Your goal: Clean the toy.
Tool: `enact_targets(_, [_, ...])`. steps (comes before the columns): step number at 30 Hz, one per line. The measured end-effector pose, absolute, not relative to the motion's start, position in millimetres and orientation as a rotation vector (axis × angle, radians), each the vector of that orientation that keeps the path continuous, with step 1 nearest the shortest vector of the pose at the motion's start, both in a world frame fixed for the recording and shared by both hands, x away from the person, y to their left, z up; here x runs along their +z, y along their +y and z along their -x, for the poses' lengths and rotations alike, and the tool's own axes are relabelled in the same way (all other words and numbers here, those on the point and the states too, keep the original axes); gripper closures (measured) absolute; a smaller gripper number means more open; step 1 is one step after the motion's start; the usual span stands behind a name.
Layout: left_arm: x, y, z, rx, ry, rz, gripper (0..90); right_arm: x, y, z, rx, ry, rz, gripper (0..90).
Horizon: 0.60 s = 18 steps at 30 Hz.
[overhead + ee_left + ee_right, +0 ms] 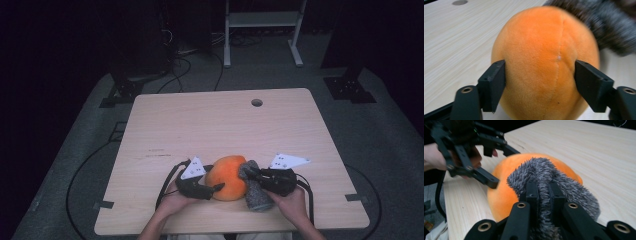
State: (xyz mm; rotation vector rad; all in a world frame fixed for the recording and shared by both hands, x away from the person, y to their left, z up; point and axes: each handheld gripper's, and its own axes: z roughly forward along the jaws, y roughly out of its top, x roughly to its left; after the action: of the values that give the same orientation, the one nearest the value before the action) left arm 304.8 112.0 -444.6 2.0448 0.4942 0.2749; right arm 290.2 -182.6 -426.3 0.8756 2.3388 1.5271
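Observation:
An orange plush ball [227,176] sits near the table's front edge, with a seam down its face in the left gripper view [541,50]. My left gripper [216,188] grips it from the left, its jaws pressed on both sides of the ball [539,82]. A grey fuzzy cloth piece [256,195] hangs against the ball's right side. My right gripper [252,175] is shut on that grey fuzzy piece [539,170], the jaws [544,192] pinching the fabric. In the right gripper view the left gripper [501,167] straddles the orange ball [501,197].
The light wooden table [210,125] has a round hole [256,102] near its far edge. Behind it on the grey floor stand a white frame [262,30] and dark stands with cables. Both hands rest at the front edge.

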Motion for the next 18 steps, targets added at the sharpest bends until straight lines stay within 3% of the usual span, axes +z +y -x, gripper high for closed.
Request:
enact_targets(3, [-443, 114, -311, 0.222, 0.559, -2.001, 7.1, -432, -183, -287, 1.536, 2.357, -0.882, 81.0])
enact_targets(5, [-448, 110, -320, 0.112, 0.623, -2.024, 4.9, -433, -182, -283, 1.532, 2.364, -0.866, 80.9])
enact_targets(6, [-450, 108, -320, 0.094, 0.622, -2.022, 8.2, -434, -182, -282, 1.526, 2.364, -0.858, 80.9])
enact_targets(8, [-449, 107, -318, 0.129, 0.605, -2.022, 22.2, -434, -184, -283, 1.516, 2.367, -0.861, 80.9])
enact_targets(9, [-447, 106, -316, 0.176, 0.584, -2.029, 22.2, -433, -186, -284, 1.511, 2.364, -0.869, 81.0])
enact_targets(10, [-443, 103, -313, 0.247, 0.561, -2.029, 28.4, -433, -189, -286, 1.519, 2.359, -0.892, 81.0])
enact_targets(11, [-435, 97, -302, 0.456, 0.482, -2.017, 33.2, -428, -192, -287, 1.536, 2.326, -0.899, 81.0])
enact_targets(12, [-435, 97, -302, 0.456, 0.482, -2.017, 33.5, -424, -193, -287, 1.556, 2.295, -0.891, 81.0])
enact_targets(14, [-433, 90, -295, 0.608, 0.415, -2.049, 33.5, -420, -193, -287, 1.587, 2.272, -0.886, 81.0])
enact_targets(15, [-435, 89, -293, 0.598, 0.373, -2.067, 32.9, -417, -192, -288, 1.598, 2.26, -0.876, 81.0])
enact_targets(18, [-437, 92, -296, 0.497, 0.412, -2.03, 17.4, -422, -187, -289, 1.559, 2.297, -0.872, 81.0])
